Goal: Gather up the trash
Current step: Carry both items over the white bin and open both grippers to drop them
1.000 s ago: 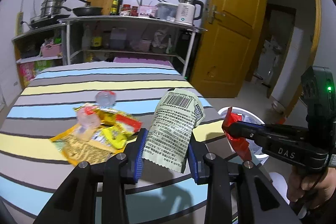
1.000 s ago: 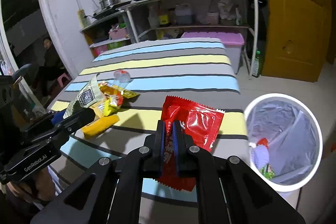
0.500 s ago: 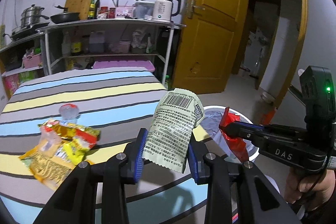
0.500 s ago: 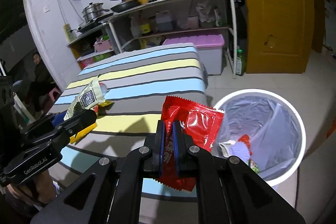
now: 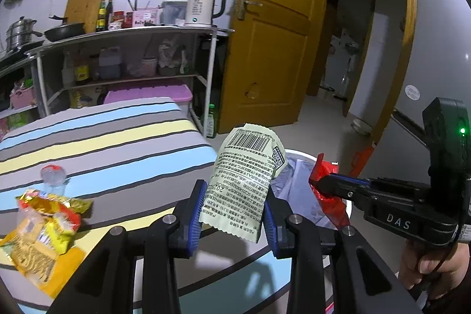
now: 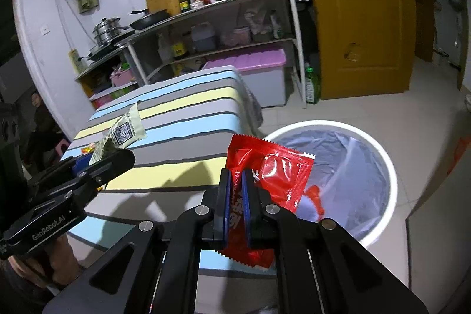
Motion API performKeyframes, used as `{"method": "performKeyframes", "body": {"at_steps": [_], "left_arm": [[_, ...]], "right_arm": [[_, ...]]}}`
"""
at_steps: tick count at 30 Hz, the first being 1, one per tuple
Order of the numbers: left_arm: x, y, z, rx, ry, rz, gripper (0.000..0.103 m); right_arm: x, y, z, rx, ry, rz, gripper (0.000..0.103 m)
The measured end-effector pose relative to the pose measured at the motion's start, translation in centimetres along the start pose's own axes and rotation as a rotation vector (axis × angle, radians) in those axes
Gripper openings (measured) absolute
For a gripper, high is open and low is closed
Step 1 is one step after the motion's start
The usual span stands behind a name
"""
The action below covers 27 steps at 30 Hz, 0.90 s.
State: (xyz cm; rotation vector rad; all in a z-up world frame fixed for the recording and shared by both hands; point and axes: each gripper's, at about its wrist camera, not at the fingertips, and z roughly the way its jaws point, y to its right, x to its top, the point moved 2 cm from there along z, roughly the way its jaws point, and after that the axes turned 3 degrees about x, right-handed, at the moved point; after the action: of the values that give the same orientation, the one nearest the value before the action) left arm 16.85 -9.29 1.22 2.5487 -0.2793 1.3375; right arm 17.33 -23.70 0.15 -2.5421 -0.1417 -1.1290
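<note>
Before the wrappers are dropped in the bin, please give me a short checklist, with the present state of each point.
1. Left tool grips the pale green wrapper: ok.
2. Right tool shut on the red wrapper: ok.
3. Bin mouth open, liner in place: ok.
4. Red wrapper over the bin mouth: not ok, only its far edge reaches the rim.
5. Green wrapper over the bin mouth: cannot tell, it hangs near the table edge.
6. Table cleared of trash: not ok, yellow wrappers remain.

left claw (image 5: 232, 206) clamping pale green wrapper (image 5: 245, 181)
</note>
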Motion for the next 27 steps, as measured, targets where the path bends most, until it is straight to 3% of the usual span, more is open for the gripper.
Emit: {"method": "performKeyframes", "body": {"at_steps": [15, 27], "left_arm": [[0.7, 4.5, 5.4, -0.071, -0.067, 0.053, 0.037], [1.0, 5.6, 9.1, -0.126, -0.128, 0.065, 0.045]], "right_arm": [[0.2, 4.8, 0.1, -0.055, -0.010, 0.068, 0.008], [-0.1, 7.5, 2.2, -0.066, -0.064, 0.110, 0.009]]}}
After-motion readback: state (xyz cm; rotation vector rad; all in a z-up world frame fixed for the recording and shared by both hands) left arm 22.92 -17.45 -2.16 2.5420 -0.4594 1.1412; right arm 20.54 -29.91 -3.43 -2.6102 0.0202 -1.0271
